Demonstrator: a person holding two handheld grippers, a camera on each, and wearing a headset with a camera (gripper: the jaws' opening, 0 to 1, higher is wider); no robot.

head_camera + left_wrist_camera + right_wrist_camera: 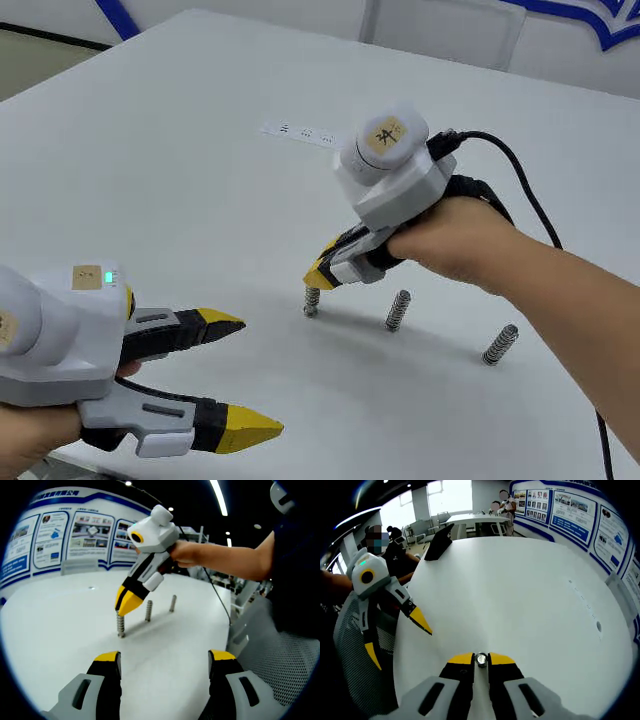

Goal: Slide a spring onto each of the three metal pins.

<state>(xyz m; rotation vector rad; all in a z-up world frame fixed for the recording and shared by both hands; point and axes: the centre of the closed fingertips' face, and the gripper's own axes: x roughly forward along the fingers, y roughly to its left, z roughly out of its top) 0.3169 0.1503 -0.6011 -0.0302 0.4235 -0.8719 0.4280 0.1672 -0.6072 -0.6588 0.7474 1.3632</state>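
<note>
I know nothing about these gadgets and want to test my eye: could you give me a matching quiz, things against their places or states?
Things:
1 left gripper
2 right gripper
3 power strip
4 black cable

Places or states:
A lying flat, far across the table
B jaws spread wide, holding nothing
C jaws closed on the top of a spring
D trailing from the right gripper

Pairs: 1-B, 2-C, 3-A, 4-D.
</note>
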